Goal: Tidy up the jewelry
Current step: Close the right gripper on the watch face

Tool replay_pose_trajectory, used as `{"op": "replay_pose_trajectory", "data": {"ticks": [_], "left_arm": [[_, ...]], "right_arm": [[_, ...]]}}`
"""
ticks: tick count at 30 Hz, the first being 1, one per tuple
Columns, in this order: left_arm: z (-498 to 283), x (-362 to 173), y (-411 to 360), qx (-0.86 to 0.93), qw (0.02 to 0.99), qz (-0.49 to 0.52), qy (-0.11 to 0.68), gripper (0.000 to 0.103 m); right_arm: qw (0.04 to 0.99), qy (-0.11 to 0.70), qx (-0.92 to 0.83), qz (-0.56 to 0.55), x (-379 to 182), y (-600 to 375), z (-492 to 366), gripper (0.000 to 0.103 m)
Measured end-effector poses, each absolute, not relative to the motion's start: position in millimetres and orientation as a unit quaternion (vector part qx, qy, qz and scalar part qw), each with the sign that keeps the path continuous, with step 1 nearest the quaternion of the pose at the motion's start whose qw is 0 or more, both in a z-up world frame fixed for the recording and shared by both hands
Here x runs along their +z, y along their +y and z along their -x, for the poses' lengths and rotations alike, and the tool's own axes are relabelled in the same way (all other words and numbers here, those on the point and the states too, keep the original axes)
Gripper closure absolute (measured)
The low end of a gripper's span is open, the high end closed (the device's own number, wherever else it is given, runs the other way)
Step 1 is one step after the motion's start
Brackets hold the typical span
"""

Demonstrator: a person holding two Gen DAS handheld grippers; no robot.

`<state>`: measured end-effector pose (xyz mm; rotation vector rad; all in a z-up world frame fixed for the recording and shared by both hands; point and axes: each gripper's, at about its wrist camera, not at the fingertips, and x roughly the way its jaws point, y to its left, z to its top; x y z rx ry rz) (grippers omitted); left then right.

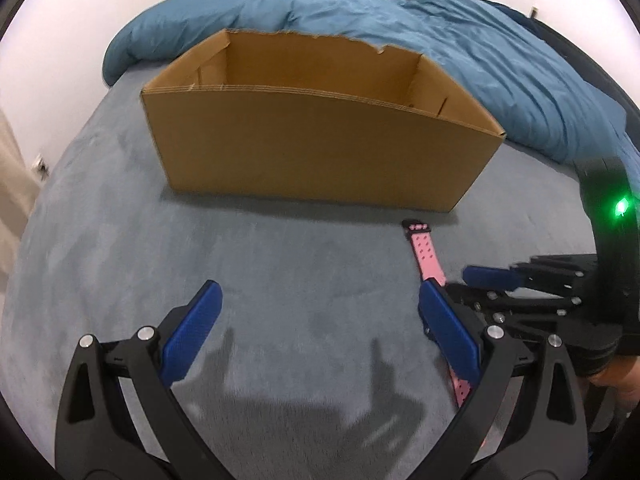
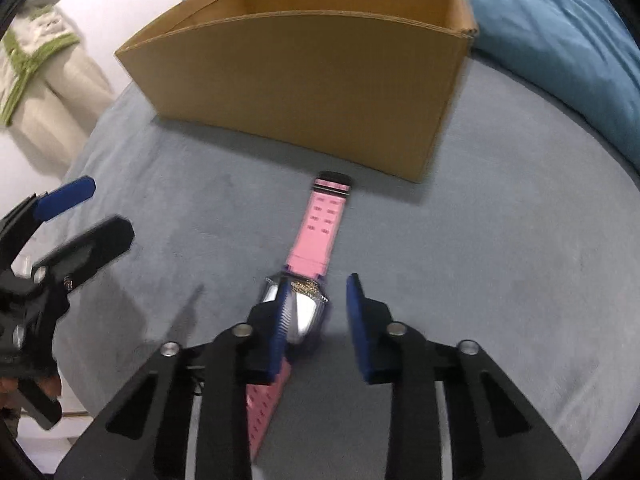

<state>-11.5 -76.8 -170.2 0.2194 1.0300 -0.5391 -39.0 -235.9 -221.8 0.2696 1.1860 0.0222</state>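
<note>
Right wrist view: the right gripper [image 2: 316,316] points steeply down at the bed, its 2 blue pads standing apart with a clear gap. The left pad [image 2: 280,320] lies over or against the shiny silver case of a watch [image 2: 308,312]; the right pad is off to the side and does not touch it, so the grip is released and nothing is clamped. Whether the left pad truly touches the case I cannot tell. The watch lies flat on the grey-blue bed cover [image 2: 500,260]. Its pink strap, dotted with holes, runs forward from the case to a dark buckle end close to the front wall of the cardboard box [image 2: 296,80], apart from it. The other half of the strap runs back beneath the gripper's left finger. The box is open-topped with a ragged far edge, and a rumpled blue duvet [image 2: 560,40] lies behind and to the right of it. At the left edge the other gripper shows, blurred, with a pale curtain tied by a green band beyond it.

Left wrist view: the left gripper [image 1: 320,320] hangs over bare cover with its 2 pads wide apart and nothing between them. Its right pad [image 1: 448,328] overlaps the pink strap [image 1: 428,256] in the picture. The right gripper [image 1: 492,276] sits just beyond, at the right, beneath a black housing with a green light [image 1: 620,206]. The box [image 1: 320,140] stands ahead, the duvet [image 1: 480,40] behind it.
</note>
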Motion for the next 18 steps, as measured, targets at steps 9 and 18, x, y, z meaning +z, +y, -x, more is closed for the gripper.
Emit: {"op": "replay_pose_trajectory", "data": {"ticks": [9, 18], "left_arm": [[18.3, -183.6, -60.7, -0.243, 0.825, -0.105, 0.499, 0.008], [20.7, -183.8, -58.7, -0.246, 0.825, -0.104, 0.498, 0.008]], "right_arm": [[0.81, 0.57, 0.011, -0.133, -229.6, -233.2, 44.0, 0.094], [0.812, 0.565, -0.044, -0.139, -230.4, -260.0, 66.3, 0.102]]}}
